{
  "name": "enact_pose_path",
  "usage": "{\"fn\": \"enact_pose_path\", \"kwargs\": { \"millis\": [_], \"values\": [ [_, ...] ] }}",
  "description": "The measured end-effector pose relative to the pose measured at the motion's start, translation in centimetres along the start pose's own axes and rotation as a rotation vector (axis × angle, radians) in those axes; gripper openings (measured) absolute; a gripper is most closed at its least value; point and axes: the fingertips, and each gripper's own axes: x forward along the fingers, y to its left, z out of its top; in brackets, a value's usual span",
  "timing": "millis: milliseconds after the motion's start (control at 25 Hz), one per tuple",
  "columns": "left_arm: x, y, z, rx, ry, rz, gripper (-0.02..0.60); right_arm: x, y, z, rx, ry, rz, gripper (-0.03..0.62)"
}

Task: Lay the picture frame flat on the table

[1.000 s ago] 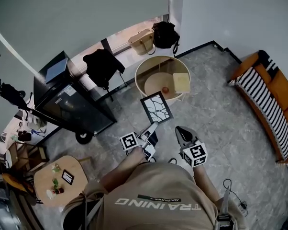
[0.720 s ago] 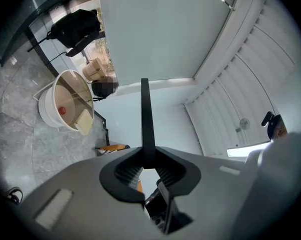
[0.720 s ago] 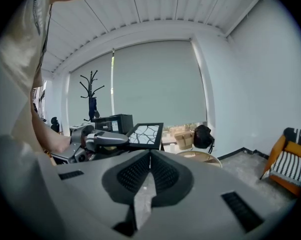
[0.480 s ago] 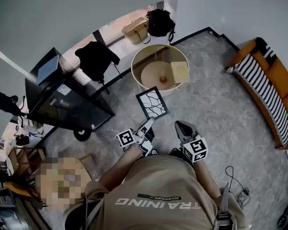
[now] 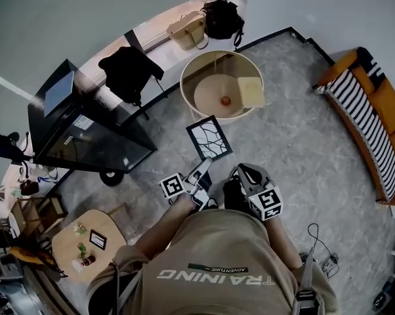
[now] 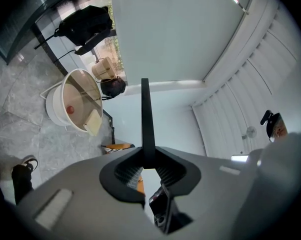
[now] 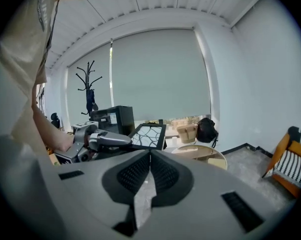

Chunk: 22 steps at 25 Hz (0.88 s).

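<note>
The picture frame (image 5: 209,138) is rectangular, with a narrow black border around a white panel crossed by dark, branching lines like cracks. It is held in the air with its face tilted up toward the head camera. It hangs over the grey stone floor (image 5: 296,143), just short of the rim of the round table (image 5: 187,107), and does not rest on the table.

The left gripper (image 5: 203,168) pinches the frame at its near lower corner. In the left gripper view the frame (image 6: 145,115) appears only as a thin dark strip, edge-on, rising from between the two jaws, which are clamped against it. The printed face cannot be seen there.

The right gripper (image 5: 245,171) hangs beside the left one, apart from the frame. In its own view its jaws are pressed together with nothing between them (image 7: 150,156). Beyond them the left gripper (image 7: 121,140) covers the frame's (image 7: 150,135) lower left part.

On the round table lie a small red ball (image 5: 226,100) and a pale yellow block (image 5: 252,92).

The back of the frame shows in no view. The person's hands are hidden beneath the marker cubes and the torso. A striped sofa (image 5: 371,113) is cut off at the right edge of the head view.
</note>
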Motion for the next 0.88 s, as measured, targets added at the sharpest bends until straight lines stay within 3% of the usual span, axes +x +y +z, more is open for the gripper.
{"fn": "enact_pose_path", "kwargs": {
  "millis": [600,880],
  "values": [
    [13.7,0.0,6.4,0.017,-0.02,-0.034,0.074,7.8,-14.4,4.0,-0.002,-0.057,0.053,0.008],
    [18.8,0.7,8.9,0.045,-0.056,-0.009,0.074,10.3,-20.3,5.5,-0.019,-0.061,0.113,0.008]
  ]
}}
